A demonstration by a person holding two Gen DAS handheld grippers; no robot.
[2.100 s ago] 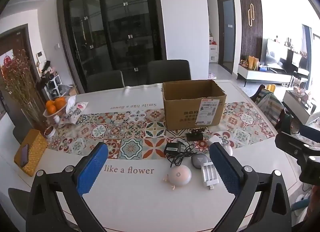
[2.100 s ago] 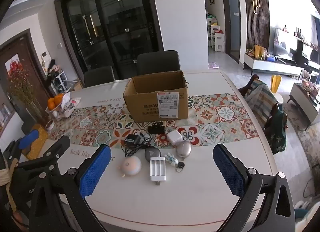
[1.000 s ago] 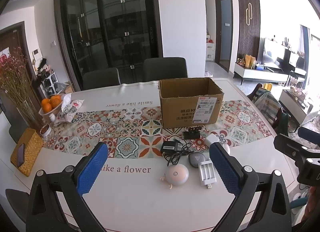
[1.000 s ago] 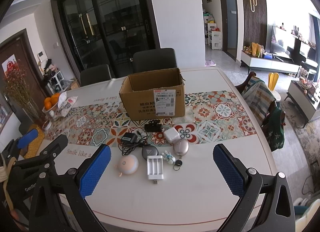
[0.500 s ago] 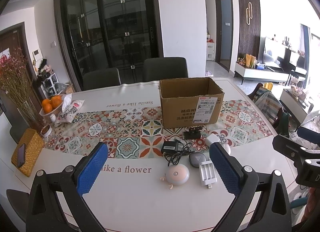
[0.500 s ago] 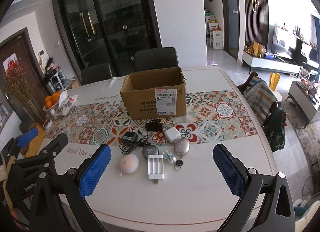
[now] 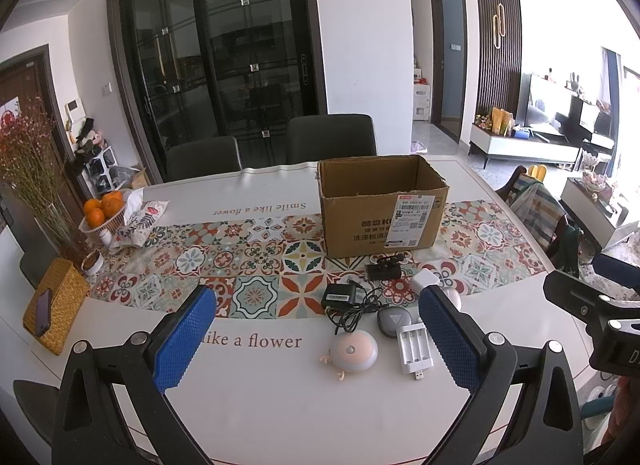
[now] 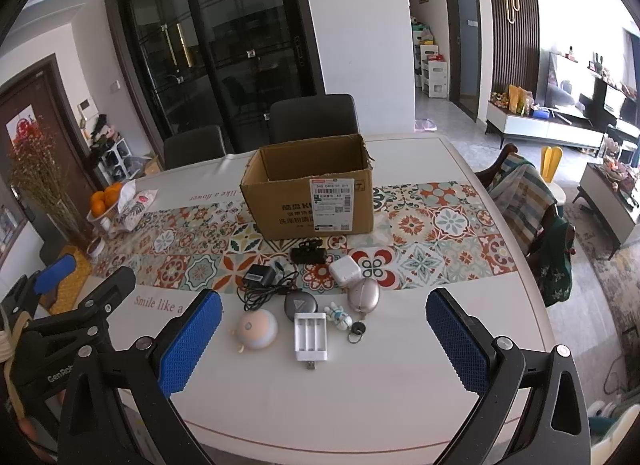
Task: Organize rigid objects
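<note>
Left jaws: the left gripper (image 7: 316,329) hovers above the near edge of the white tabletop (image 7: 280,393), its blue pads spread wide with nothing between them.
Right jaws: the right gripper (image 8: 324,331) is likewise wide and empty, held above the same near edge.
Just ahead, between the right jaws: a white plastic three-slot battery charger (image 8: 310,337) with a USB plug facing the jaws lies flat; it looks like the easiest first pick, pinched across its short width.
Beside it, toward the left pad: a round peach-and-white night light (image 8: 256,329) with little feet, likely to slip unless the jaws close across its middle.
Toward the right pad: a small white astronaut keychain (image 8: 340,317) with a black ring, thin and fiddly.
A little further: a dark grey round case (image 8: 301,306), a silver egg-shaped case (image 8: 363,293), a white square plug adapter (image 8: 345,269), and a black power adapter with tangled cable (image 8: 262,283); the cable could drag neighbours along, so I would lift it slowly.
Further still: a small black clip-like gadget (image 8: 308,253) on the patterned tile-print runner (image 8: 432,233).
Beyond everything: an open brown cardboard box (image 8: 310,195) with a shipping label, presumably the destination; nothing shows inside from here.
Progress: no item lifted, all lie on the tabletop in front of the box.
</note>
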